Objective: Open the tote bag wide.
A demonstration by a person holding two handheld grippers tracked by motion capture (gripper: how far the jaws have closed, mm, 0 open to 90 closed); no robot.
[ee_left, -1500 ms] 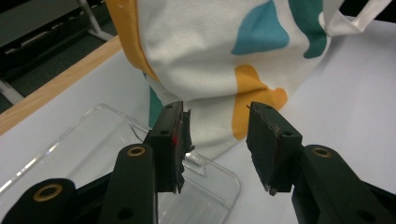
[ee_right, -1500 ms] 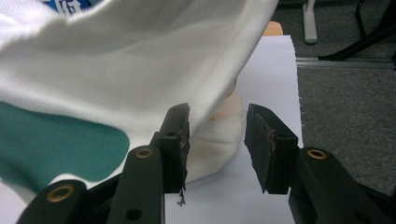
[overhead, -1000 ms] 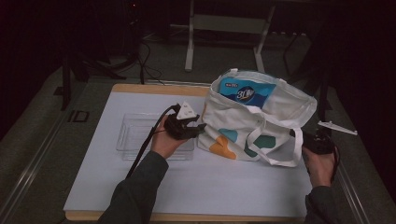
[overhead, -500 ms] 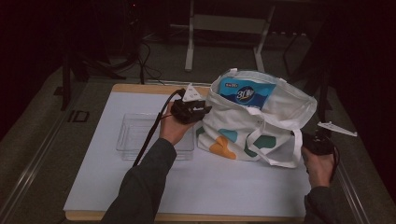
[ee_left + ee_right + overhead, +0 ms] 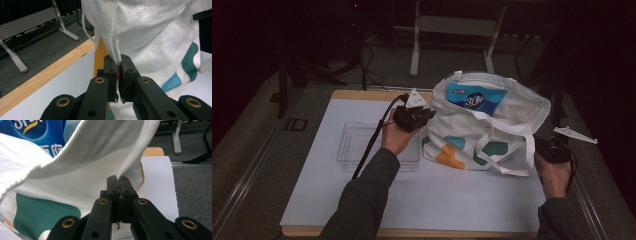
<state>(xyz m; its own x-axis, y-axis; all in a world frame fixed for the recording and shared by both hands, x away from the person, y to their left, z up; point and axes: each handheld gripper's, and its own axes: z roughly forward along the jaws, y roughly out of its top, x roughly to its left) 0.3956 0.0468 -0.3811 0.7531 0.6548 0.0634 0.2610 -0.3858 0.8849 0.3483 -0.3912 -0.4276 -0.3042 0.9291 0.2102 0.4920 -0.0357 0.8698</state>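
Observation:
A white tote bag (image 5: 492,131) with teal and orange patches stands on the right half of the table. A blue package (image 5: 475,98) shows in its open mouth. My left gripper (image 5: 428,115) is at the bag's left rim. Its jaws have just been closing and now pinch a fold of the white cloth (image 5: 117,53) between the pads. My right gripper (image 5: 539,148) is at the bag's right side, beside a hanging handle. In the right gripper view its jaws are shut on the edge of the bag's fabric (image 5: 127,167), with the blue package (image 5: 35,135) behind.
A clear plastic tray (image 5: 357,146) lies left of the bag on a white mat (image 5: 437,197) that covers a wooden-edged table (image 5: 362,94). A white frame's legs (image 5: 414,55) stand on the dark floor behind. Cables trail on the floor at the back left.
The left hand has gone from the bag's lower left side up and away to its left rim and taken hold of the cloth. The bag's mouth stands wider. The right hand has stayed put.

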